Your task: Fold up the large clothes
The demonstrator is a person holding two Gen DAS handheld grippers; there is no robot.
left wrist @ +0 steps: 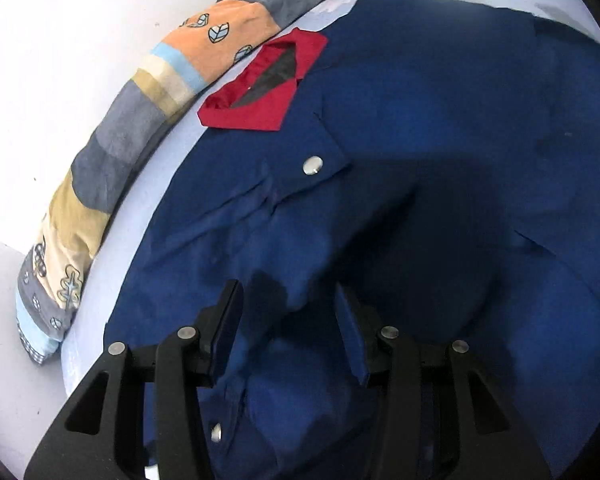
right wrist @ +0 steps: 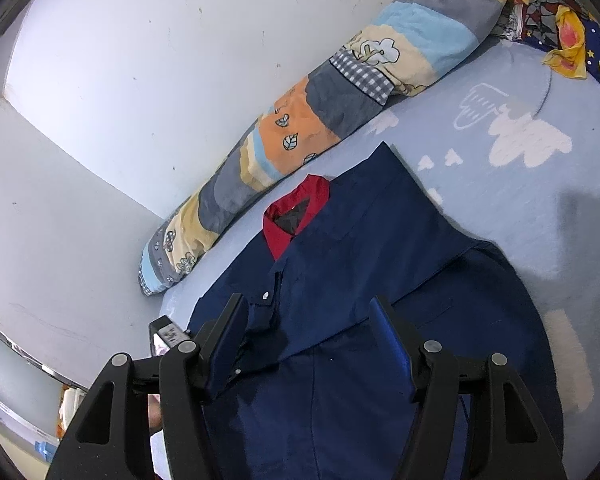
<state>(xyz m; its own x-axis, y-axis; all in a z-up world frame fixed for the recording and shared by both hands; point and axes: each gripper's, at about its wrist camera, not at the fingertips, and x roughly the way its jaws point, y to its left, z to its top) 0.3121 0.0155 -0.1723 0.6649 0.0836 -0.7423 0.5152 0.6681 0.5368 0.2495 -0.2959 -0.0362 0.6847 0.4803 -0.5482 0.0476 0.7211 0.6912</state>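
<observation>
A large navy blue jacket point(left wrist: 420, 140) with a red collar point(left wrist: 268, 84) and silver snap buttons lies spread on the light blue bed sheet point(left wrist: 140, 216). My left gripper point(left wrist: 288, 300) is open and hovers just above the jacket's front below the collar, holding nothing. In the right wrist view the jacket point(right wrist: 360, 264) lies with a sleeve folded across its body, collar point(right wrist: 296, 212) toward the wall. My right gripper point(right wrist: 308, 312) is open above the jacket's middle and empty.
A long patchwork bolster point(right wrist: 300, 128) lies along the white wall point(right wrist: 140, 60) behind the collar. A crumpled patterned cloth point(right wrist: 572, 40) sits at the far right of the bed. The sheet point(right wrist: 520, 160) with cloud prints extends right of the jacket.
</observation>
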